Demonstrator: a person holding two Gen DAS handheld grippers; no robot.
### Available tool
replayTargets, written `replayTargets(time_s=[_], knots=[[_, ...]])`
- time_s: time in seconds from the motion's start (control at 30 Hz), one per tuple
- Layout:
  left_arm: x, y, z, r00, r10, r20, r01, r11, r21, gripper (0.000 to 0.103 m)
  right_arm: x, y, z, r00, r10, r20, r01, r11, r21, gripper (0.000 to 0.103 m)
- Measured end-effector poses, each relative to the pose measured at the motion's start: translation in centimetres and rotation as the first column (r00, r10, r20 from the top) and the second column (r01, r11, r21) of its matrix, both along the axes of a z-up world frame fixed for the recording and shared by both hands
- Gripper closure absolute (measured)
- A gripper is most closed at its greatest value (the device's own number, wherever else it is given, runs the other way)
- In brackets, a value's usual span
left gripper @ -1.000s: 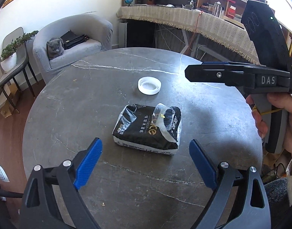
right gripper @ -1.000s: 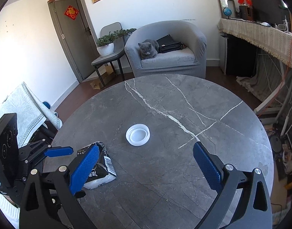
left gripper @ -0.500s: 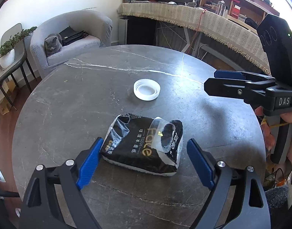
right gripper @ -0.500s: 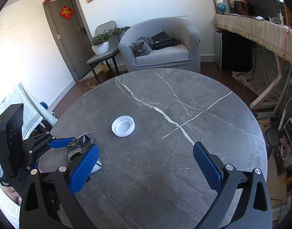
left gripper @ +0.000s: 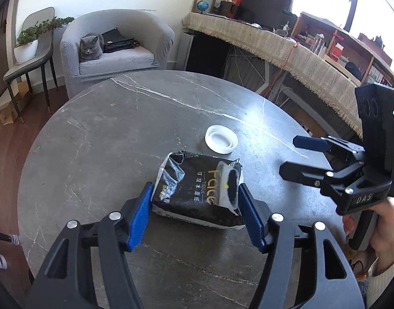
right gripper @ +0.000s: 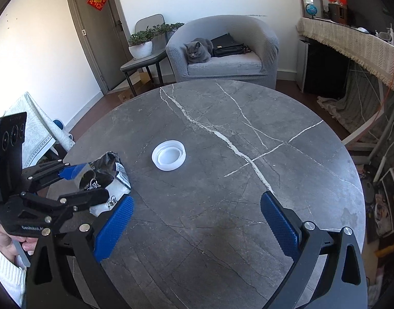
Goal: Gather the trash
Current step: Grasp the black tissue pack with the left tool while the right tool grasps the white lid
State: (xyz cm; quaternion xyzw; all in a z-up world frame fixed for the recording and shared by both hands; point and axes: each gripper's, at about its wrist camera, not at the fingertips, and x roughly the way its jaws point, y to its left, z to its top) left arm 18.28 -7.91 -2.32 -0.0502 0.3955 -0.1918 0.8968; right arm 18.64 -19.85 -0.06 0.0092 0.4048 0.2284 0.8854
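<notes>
Left gripper (left gripper: 195,207) pitched down, jaws closing around black tissue pack (left gripper: 199,189) lying on round marble table (left gripper: 93,139), pads at its sides; right gripper (right gripper: 197,221) angled down, spread wide, empty, white lid (right gripper: 168,155) ahead.

Between the left jaws, a black tissue pack (left gripper: 199,193) with gold lettering; beyond them, a white plastic lid (left gripper: 221,142); beneath, a dark grey, white-veined marble worktop (left gripper: 99,141).
</notes>
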Motion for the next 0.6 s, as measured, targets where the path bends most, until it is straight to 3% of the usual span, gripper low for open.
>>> replayTargets(time_s=[0.1,0.23,0.43,0.5,0.53,0.6], knots=[[0.0,1.3,0.3,0.999,0.037,-0.001,-0.037,0.999,-0.028,0.043,0.3,0.8,-0.4,1.000,0.011,-0.011,-0.011,1.000,-0.019,0.016],[-0.5,2.6,1.0,0.999,0.044,0.012,-0.043,0.996,-0.075,0.045,0.8,1.8,-0.7,1.000,0.019,-0.021,-0.019,0.999,-0.031,0.019],[-0.5,2.6,0.1,0.999,0.032,-0.008,-0.032,0.999,-0.041,0.052,1.6,2.8,-0.8,0.999,0.009,-0.030,-0.010,0.999,-0.037,0.022],[-0.4,2.4,-0.2,1.000,0.011,-0.021,-0.011,0.999,-0.048,0.059,1.7,3.1,-0.6,1.000,0.009,-0.026,-0.010,0.999,-0.037,0.022],[-0.4,2.2,-0.4,1.000,0.000,-0.028,-0.002,0.999,-0.040,0.075,1.8,3.3,-0.6,1.000,0.010,-0.026,-0.011,0.999,-0.037,0.022],[-0.5,2.1,-0.7,0.999,-0.008,-0.035,0.006,0.999,-0.040,0.076,2.0,3.6,-0.7,0.999,0.012,-0.030,-0.013,0.999,-0.040,0.022]])
